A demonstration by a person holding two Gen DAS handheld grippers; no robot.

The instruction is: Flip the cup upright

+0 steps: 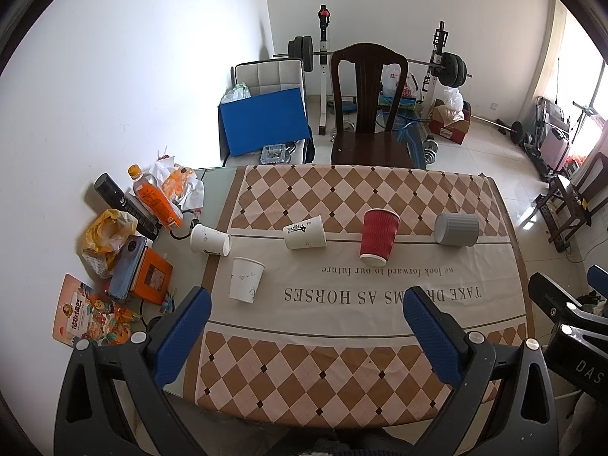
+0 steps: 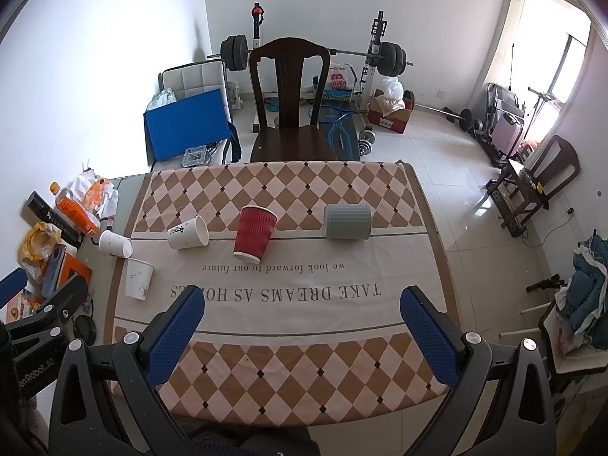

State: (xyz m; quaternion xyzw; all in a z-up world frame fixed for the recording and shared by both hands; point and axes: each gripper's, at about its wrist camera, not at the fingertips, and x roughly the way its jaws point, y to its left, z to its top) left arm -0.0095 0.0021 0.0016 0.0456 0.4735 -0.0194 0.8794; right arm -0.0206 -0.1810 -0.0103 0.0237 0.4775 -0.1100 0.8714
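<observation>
Several cups sit on the checkered tablecloth (image 1: pixel 342 361). A red ribbed paper cup (image 1: pixel 378 236) (image 2: pixel 254 236) stands upside down, mouth on the cloth. A grey ribbed cup (image 1: pixel 456 229) (image 2: pixel 347 222) is to its right. A white cup with black lettering (image 1: pixel 305 232) (image 2: pixel 188 232) and a plain white cup (image 1: pixel 210 240) (image 2: pixel 115 244) lie on their sides. Another white cup (image 1: pixel 246 279) (image 2: pixel 139 279) stands in front of them. My left gripper (image 1: pixel 307 311) and right gripper (image 2: pixel 300 309) are open and empty, held above the table's near part, well short of the cups.
Clutter lines the table's left edge: an orange bottle (image 1: pixel 154 197), a phone (image 1: pixel 127 268), an orange box (image 1: pixel 152 279), snack bags (image 1: pixel 89 313). A dark wooden chair (image 1: pixel 366 110) stands behind the table, with a weight rack beyond. The right gripper's body shows in the left wrist view (image 1: pixel 570 326).
</observation>
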